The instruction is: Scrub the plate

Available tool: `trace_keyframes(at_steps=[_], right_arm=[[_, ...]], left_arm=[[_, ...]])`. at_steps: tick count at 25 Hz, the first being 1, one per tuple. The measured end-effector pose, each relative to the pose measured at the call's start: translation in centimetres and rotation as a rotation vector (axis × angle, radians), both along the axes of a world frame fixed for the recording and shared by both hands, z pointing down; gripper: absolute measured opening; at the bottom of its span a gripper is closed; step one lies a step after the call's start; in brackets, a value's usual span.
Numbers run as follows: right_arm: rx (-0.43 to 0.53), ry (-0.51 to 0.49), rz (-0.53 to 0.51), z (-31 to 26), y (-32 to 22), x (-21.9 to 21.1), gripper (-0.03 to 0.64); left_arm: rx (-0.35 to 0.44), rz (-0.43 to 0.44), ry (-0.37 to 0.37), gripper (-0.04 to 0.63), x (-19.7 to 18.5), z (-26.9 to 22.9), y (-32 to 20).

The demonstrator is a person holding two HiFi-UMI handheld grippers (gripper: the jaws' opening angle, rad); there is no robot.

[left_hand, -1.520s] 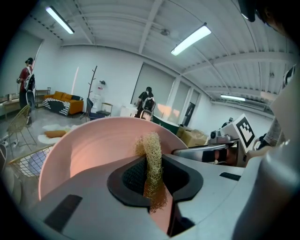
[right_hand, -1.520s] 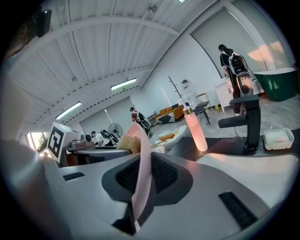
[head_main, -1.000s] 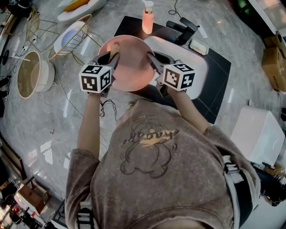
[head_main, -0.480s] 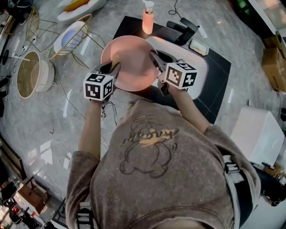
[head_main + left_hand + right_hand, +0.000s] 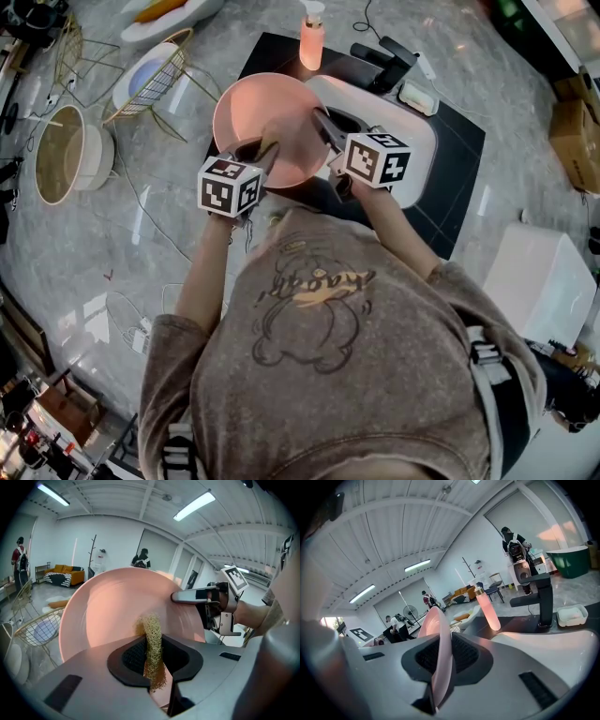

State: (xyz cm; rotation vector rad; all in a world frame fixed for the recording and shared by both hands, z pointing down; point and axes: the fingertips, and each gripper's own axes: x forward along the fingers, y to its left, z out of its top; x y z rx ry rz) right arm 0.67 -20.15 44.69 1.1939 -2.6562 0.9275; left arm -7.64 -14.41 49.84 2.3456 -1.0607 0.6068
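Since 1 second ago the left claw [image 5: 263,150] has slid from the left rim of the plate [image 5: 267,111] down and across to its near edge, closer to the person, while the right claw [image 5: 324,124] has kept its place.

The left claw's 2 jaws are clamped on a scourer [image 5: 151,637], a wad of yellowish mesh that stands up between the pads. In the left gripper view its top lies against the pink face of the plate, low on the dish.

The right claw is clamped on the plate's right rim. In the right gripper view the thin edge runs straight between its pads. The plate hangs tilted in that grip, face toward the left claw, over the black mat [image 5: 459,155] at the left side of the white sink [image 5: 417,141].

Past the sink stands a black tap [image 5: 389,58], and a pink soap bottle [image 5: 310,39] stands on the mat's far edge. Off to the left on the grey bench [image 5: 112,234] sits a wire basket [image 5: 159,80], well apart from the plate
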Motion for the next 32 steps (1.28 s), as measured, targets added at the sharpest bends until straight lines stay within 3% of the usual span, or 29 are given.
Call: trace_keyframes(at_steps=[7, 16, 24, 32], right_arm=[[-0.016, 0.006, -0.031, 0.4, 0.9, -1.0, 0.048], [-0.012, -0.007, -0.047, 0.5, 1.3, -1.1, 0.048], [-0.025, -0.031, -0.052, 0.5, 1.7, -1.2, 0.046], [-0.095, -0.047, 0.02, 2.7, 0.5, 0.5, 0.035]], left_arm=[[0.017, 0.032, 0.03, 0.075, 2.1, -1.2, -0.2], [0.036, 0.038, 0.055, 0.077, 2.0, -2.0, -0.7], [0.068, -0.076, 0.043, 0.077, -2.2, -3.0, -2.3], [0.086, -0.187, 0.051, 0.077, -5.4, -3.9, -2.2]])
